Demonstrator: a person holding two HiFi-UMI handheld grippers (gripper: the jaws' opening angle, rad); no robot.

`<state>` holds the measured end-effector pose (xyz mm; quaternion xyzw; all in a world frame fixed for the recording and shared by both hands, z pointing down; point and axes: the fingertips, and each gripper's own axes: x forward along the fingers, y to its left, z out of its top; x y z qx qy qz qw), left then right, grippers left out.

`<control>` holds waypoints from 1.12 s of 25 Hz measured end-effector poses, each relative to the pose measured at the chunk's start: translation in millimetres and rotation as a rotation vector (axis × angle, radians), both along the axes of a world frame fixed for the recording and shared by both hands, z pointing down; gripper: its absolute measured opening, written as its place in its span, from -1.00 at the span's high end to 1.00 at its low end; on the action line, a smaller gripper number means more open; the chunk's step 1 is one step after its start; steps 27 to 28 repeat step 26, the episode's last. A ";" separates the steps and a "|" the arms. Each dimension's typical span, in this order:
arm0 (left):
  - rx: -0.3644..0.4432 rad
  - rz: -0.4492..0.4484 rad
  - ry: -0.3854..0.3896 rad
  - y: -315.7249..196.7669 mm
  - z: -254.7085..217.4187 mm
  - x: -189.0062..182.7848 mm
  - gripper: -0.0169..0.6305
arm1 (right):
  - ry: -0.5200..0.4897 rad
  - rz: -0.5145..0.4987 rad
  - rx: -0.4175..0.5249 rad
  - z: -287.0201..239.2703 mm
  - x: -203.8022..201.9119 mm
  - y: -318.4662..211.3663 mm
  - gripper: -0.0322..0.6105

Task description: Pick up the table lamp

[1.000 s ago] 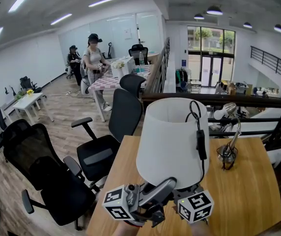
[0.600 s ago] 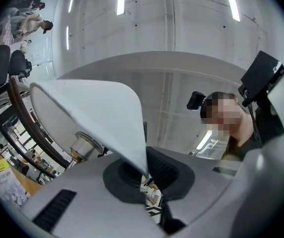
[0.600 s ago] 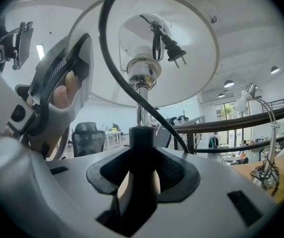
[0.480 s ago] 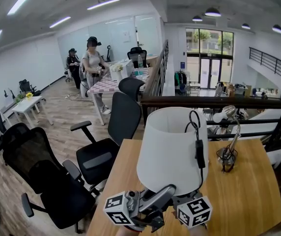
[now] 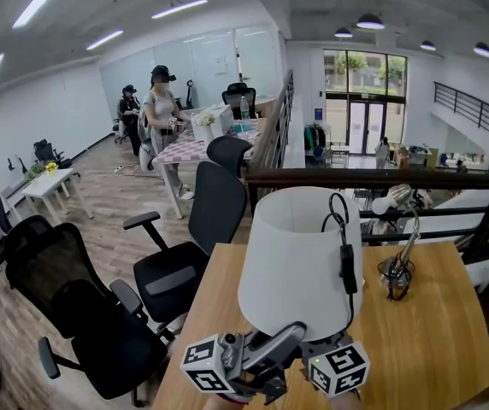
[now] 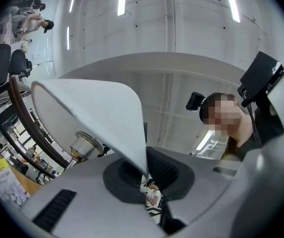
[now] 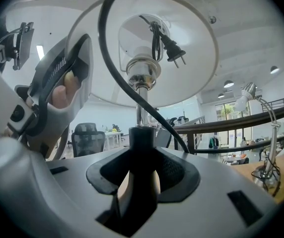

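White fabric covers the shade (image 5: 300,259) of the lamp (image 5: 296,306), which is at the near edge of the wooden table (image 5: 433,340), in front of the person, held by both grippers. The left gripper (image 6: 144,175) is closed on the lower rim of the shade: in the left gripper view the thin white edge goes down between the two jaws and is pinched there. The right gripper (image 7: 138,182) is closed on the bottom part of the lamp, where a black collar and a wood-coloured piece sit between its jaws. Above them the chrome stem (image 7: 141,100) rises to the socket inside the shade. A black cord (image 5: 348,229) hangs over the top of the shade and down its right side, and in the right gripper view its plug (image 7: 174,48) is inside the shade. I cannot tell from the views whether the lamp base touches the table. In the right gripper view a hand (image 7: 62,90) is on the left gripper, beside the shade. A chrome desk lamp (image 5: 398,263) stands further back on the table, to the right and apart from the shade. Black chairs (image 5: 180,263) are on the floor at the left, a dark railing (image 5: 450,178) runs behind the table, and a person (image 5: 161,114) stands far back in the room.
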<state>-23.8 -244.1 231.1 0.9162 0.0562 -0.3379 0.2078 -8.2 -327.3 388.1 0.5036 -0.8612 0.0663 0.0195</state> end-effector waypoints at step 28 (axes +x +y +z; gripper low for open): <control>-0.025 -0.035 0.003 -15.2 7.4 -12.4 0.91 | -0.005 -0.037 -0.014 7.8 -15.6 -13.4 0.42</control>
